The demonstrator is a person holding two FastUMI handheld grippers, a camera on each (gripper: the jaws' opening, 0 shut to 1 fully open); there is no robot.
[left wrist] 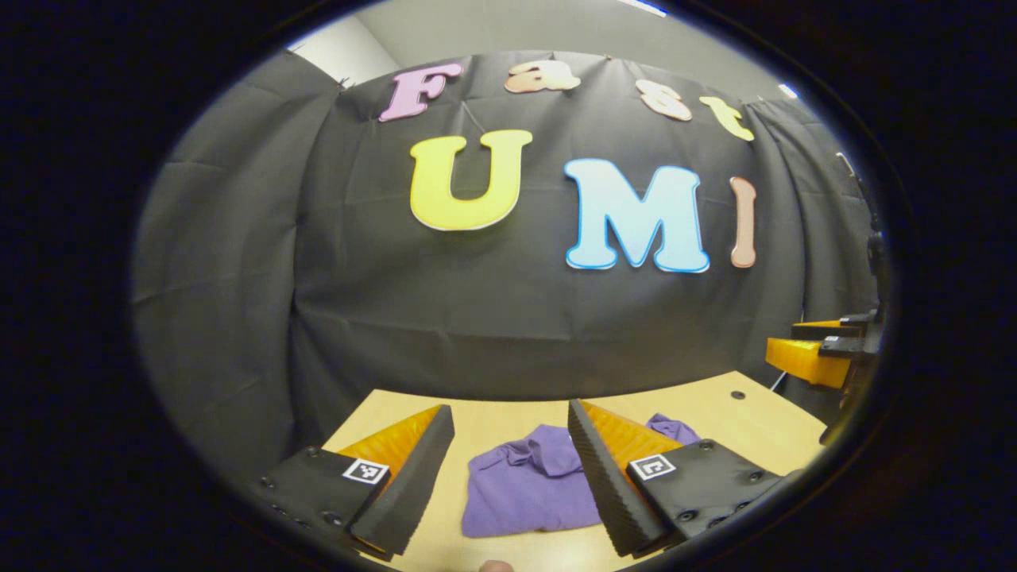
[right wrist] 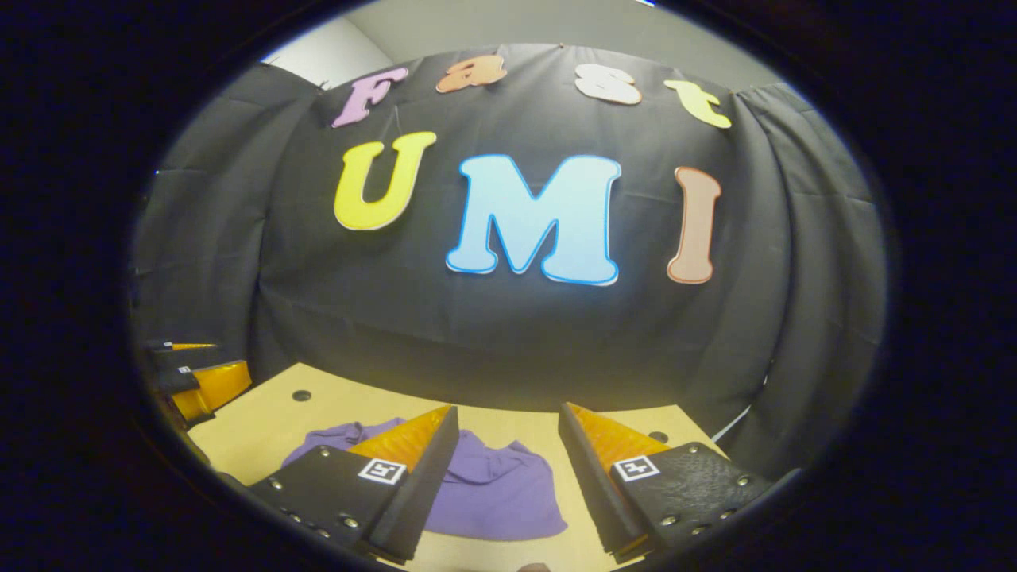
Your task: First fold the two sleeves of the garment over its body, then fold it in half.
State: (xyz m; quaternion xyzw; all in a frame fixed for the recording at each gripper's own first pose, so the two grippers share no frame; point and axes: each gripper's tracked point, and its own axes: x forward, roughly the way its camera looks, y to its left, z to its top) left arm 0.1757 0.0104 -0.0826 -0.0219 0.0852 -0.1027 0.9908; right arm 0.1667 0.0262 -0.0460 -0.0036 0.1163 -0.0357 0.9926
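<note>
A purple garment (left wrist: 528, 481) lies bunched and partly folded on the light wooden table (left wrist: 715, 405). In the left gripper view my left gripper (left wrist: 508, 425) hangs open above it, with the cloth showing between its fingers. In the right gripper view the same purple garment (right wrist: 493, 488) lies below and left of centre, and my right gripper (right wrist: 508, 425) is open above its right edge. Neither gripper touches the cloth. The other gripper (left wrist: 826, 349) shows at the right edge of the left gripper view, and at the left edge (right wrist: 195, 373) of the right gripper view.
The table (right wrist: 262, 429) has small round holes (right wrist: 301, 395) near its far corners. The black cloth wall (left wrist: 508, 318) rises right behind the table's far edge. Bare tabletop lies on both sides of the garment.
</note>
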